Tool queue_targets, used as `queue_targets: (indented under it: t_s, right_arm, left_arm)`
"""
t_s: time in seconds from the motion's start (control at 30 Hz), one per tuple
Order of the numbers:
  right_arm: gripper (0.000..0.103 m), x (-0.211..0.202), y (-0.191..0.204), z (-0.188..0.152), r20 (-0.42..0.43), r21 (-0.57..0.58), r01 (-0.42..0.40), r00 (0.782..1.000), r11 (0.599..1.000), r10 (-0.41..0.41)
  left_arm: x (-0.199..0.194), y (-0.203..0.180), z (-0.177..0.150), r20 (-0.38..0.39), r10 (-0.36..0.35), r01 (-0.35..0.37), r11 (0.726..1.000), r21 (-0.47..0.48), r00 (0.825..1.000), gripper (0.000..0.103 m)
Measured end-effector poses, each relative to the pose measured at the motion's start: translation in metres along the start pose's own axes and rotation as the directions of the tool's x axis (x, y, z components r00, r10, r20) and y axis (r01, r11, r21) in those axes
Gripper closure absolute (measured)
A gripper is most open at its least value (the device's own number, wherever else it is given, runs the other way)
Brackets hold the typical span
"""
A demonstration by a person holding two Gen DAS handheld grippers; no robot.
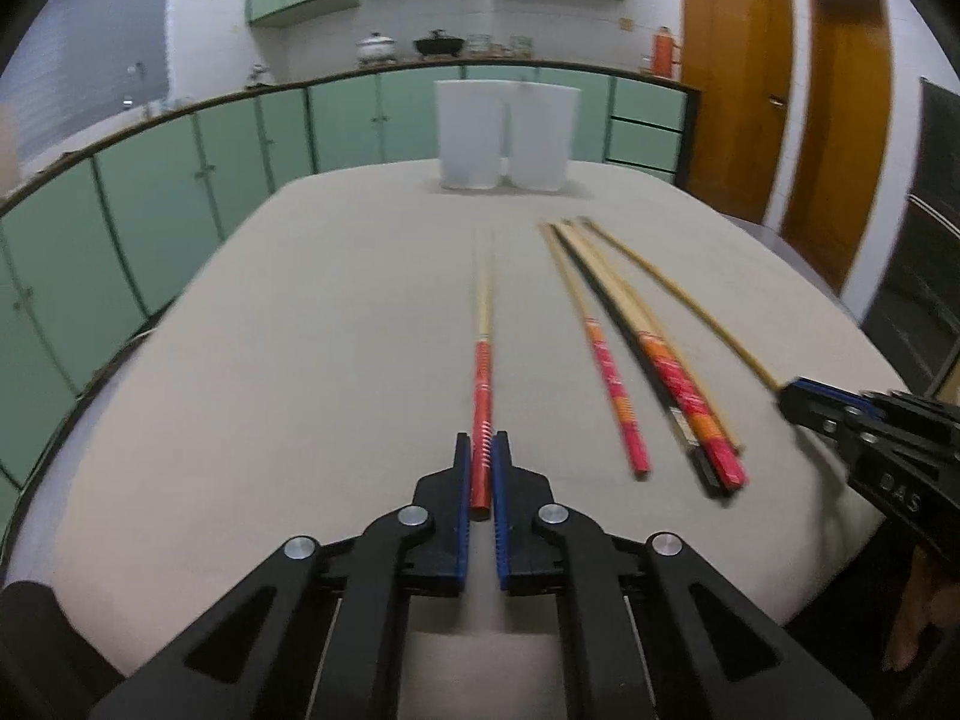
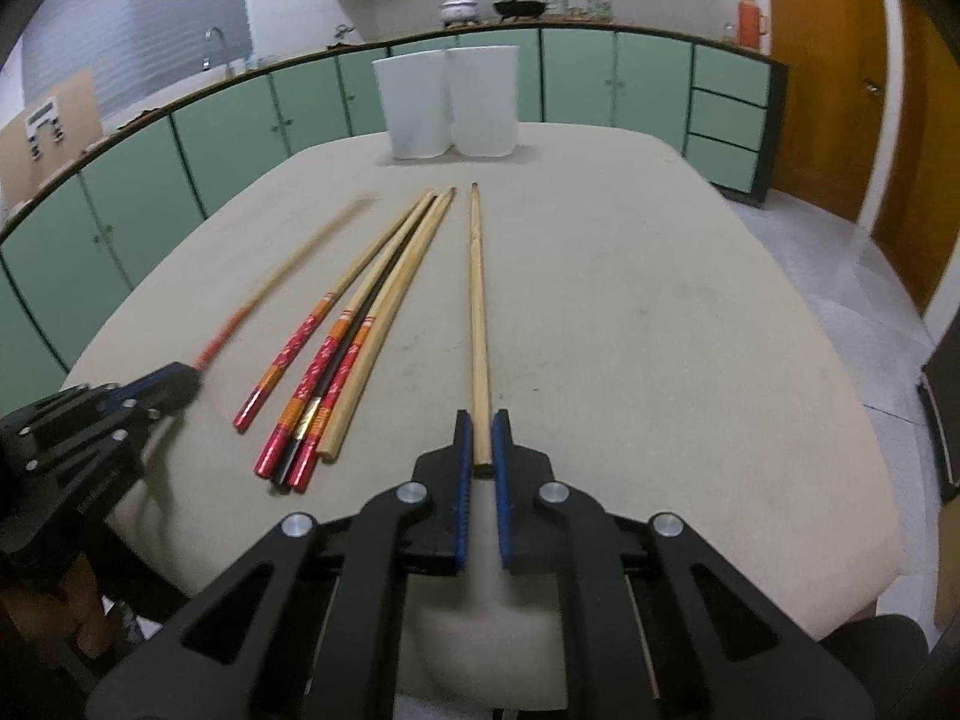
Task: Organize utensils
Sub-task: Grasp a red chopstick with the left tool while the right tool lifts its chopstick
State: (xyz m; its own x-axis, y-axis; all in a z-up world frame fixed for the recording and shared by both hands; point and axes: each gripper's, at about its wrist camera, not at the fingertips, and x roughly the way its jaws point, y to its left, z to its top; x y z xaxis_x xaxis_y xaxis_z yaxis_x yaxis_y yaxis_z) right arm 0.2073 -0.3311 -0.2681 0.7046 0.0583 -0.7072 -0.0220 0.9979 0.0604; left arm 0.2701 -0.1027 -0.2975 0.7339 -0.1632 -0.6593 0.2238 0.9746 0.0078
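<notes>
My left gripper [image 1: 482,447] is shut on the red end of a red-handled chopstick [image 1: 483,372], which points away toward two white cups [image 1: 471,135]. My right gripper [image 2: 480,427] is shut on the near end of a plain wooden chopstick [image 2: 478,312]. Between the two lies a loose bundle of chopsticks [image 2: 336,354] with red and orange handles, one black and one plain; it also shows in the left wrist view [image 1: 654,354]. The left gripper shows at the left of the right wrist view [image 2: 174,387], and the right gripper at the right of the left wrist view [image 1: 804,399].
The beige table [image 2: 660,330] has rounded edges. The two white cups [image 2: 447,102] stand side by side at its far edge. Green kitchen cabinets [image 2: 240,132] run behind, and wooden doors [image 1: 738,96] stand at the right.
</notes>
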Motion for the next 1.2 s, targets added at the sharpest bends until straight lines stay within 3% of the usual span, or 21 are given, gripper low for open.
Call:
queue_targets:
  t_s: [0.13,0.2,0.27,0.37,0.47,0.53,0.57,0.83,1.2]
  right_arm:
    - [0.097,-0.001,-0.006,0.001,0.006,0.031,0.032,0.999,0.999,-0.032]
    - [0.093,-0.001,-0.006,0.000,-0.004,0.029,-0.004,1.000,1.000,0.004]
    - [0.092,-0.003,-0.004,-0.001,-0.001,0.017,-0.016,1.000,1.000,0.016]
    - [0.091,-0.003,-0.005,-0.003,-0.007,0.021,-0.023,1.000,1.000,0.023]
    - [0.092,-0.001,-0.006,-0.003,-0.011,0.020,-0.028,1.000,0.999,0.028]
    - [0.096,-0.001,-0.006,-0.001,-0.014,0.019,-0.028,1.000,0.999,0.028]
    - [0.096,-0.003,-0.006,0.000,-0.012,0.021,-0.029,1.000,0.999,0.029]
    - [0.096,-0.054,-0.006,0.034,0.093,0.055,-0.064,0.994,0.996,0.058]
    - [0.096,-0.102,0.006,0.119,0.217,-0.045,-0.084,0.972,0.995,0.092]
  left_arm:
    - [0.000,0.010,0.001,-0.007,0.043,-0.044,0.998,-0.036,0.999,0.097]
    - [-0.001,0.010,0.000,-0.012,0.038,-0.039,0.999,-0.029,0.999,0.095]
    - [-0.002,0.008,0.000,-0.015,0.023,-0.023,1.000,-0.012,1.000,0.083]
    - [-0.002,0.008,-0.001,-0.019,0.011,-0.011,1.000,-0.003,1.000,0.078]
    - [-0.001,0.009,0.000,-0.021,-0.003,0.003,1.000,0.004,1.000,0.081]
    - [0.000,0.012,0.002,-0.027,-0.024,0.024,1.000,-0.009,0.999,0.095]
    - [0.000,0.013,0.003,-0.029,-0.029,0.029,0.999,-0.014,0.999,0.096]
    - [-0.037,0.019,0.034,0.008,-0.055,0.055,0.997,-0.048,0.998,0.097]
    - [-0.088,0.034,0.107,0.088,-0.093,0.097,0.995,-0.037,0.992,0.097]
